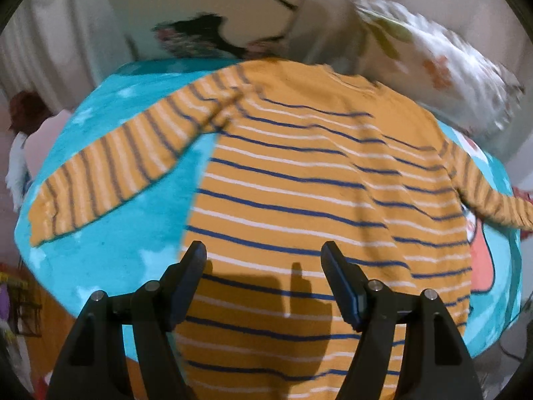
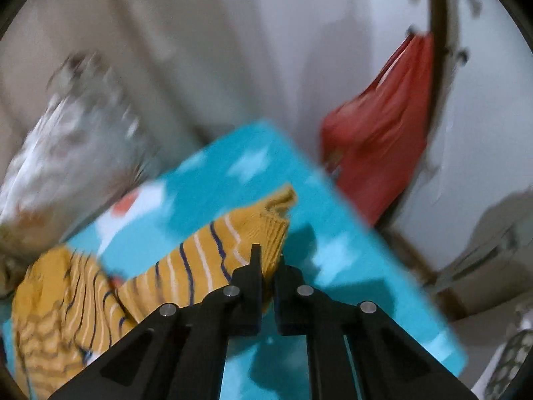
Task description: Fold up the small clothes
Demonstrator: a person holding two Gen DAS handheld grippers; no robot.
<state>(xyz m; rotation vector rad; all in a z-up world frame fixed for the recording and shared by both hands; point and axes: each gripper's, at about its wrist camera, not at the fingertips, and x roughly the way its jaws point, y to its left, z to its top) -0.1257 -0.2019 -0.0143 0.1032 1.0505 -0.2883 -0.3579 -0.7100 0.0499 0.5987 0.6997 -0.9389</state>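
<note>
Striped sweater (image 1: pixel 299 183) spread flat on the blue blanket (image 1: pixel 110 253), sleeves running out to either side. Right tongs (image 2: pixel 266 260), closed, sit at the cuff (image 2: pixel 266 223) of the right sleeve, apparently pinching its edge. Left tongs (image 1: pixel 263 250), open and empty, hang above the lower body panel.
</note>
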